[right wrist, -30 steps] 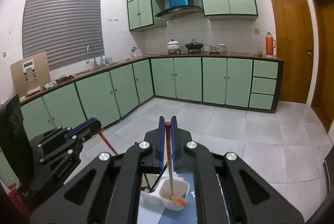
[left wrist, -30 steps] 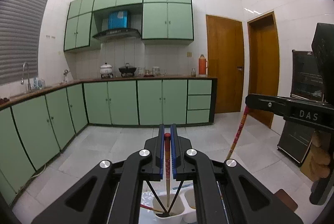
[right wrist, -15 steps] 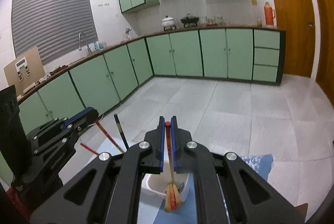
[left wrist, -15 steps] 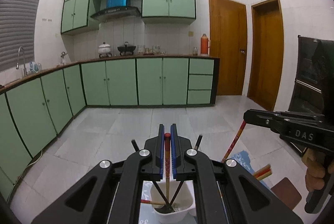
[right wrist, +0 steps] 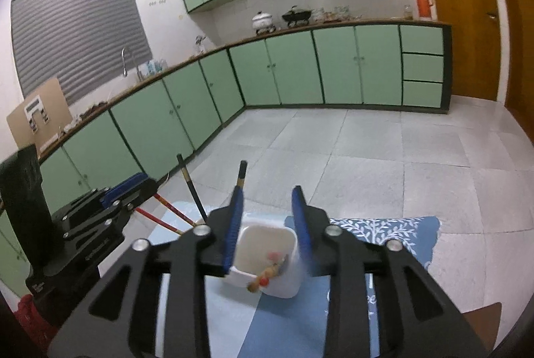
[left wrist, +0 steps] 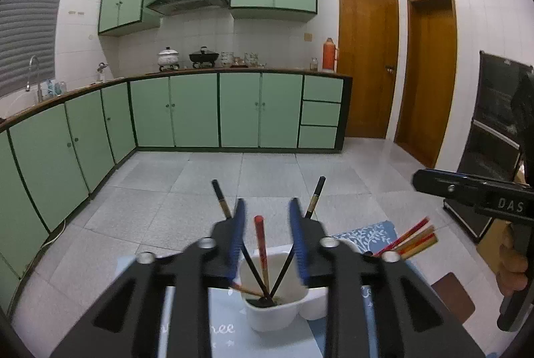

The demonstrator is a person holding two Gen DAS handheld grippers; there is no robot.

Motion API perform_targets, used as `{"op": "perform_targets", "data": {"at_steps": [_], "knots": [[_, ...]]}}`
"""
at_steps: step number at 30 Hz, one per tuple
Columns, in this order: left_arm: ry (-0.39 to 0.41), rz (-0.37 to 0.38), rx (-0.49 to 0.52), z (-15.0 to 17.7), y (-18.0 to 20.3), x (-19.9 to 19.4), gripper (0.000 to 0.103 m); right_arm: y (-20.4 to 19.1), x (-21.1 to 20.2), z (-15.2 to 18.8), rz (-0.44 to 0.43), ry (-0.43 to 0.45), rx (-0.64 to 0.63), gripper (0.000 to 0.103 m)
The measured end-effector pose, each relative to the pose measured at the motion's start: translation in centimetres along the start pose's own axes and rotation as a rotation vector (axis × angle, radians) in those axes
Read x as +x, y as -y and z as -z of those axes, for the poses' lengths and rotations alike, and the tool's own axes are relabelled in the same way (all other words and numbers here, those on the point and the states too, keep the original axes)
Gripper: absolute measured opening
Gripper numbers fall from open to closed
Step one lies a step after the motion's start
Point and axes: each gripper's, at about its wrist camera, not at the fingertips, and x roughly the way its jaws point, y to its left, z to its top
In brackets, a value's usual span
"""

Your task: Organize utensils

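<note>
Below, two white holder cups sit on a blue patterned mat [left wrist: 370, 232] as both pairs of jaws have just been opening. Between the parted blue pads of the left gripper [left wrist: 267, 241], a red-tipped chopstick [left wrist: 261, 244] stands free in the left white cup [left wrist: 273, 308], touching neither pad, flanked by two dark chopsticks [left wrist: 220, 197] leaning outward. Just right of those jaws, a bundle of red and yellow chopsticks [left wrist: 414, 237] juts from the neighbouring cup. The right gripper [right wrist: 270, 224] likewise hangs with jaws apart over the right white cup [right wrist: 263, 257], where a blurred chopstick [right wrist: 265, 278] lies against the near rim, clear of both pads.
</note>
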Motion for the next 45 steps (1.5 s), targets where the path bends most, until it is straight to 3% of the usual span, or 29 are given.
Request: {"op": "perform_targets", "data": {"at_steps": [5, 11, 17, 26, 45], "knots": [[0.030, -0.023, -0.026, 0.3, -0.1, -3.6, 0.052, -0.1, -4.1, 1.5, 0.040, 0.064, 0.006, 0.061], [0.060, -0.038, -0.034, 1.5, 0.7, -8.0, 0.068, -1.2, -8.4, 4.3, 0.075, 0.109, -0.014, 0.084], [0.059, -0.051, -0.042, 3.2, 1.5, -12.1, 0.080, -2.6, -11.8, 7.4, 0.067, 0.112, -0.018, 0.095], [0.041, -0.055, -0.049, 5.0, 2.3, -16.6, 0.096, -5.4, -15.3, 10.7, 0.042, 0.108, -0.062, 0.098], [0.071, -0.052, -0.012, 7.5, 4.9, -23.8, 0.097, -8.8, -20.5, 13.1, 0.007, 0.129, -0.084, 0.098]]}}
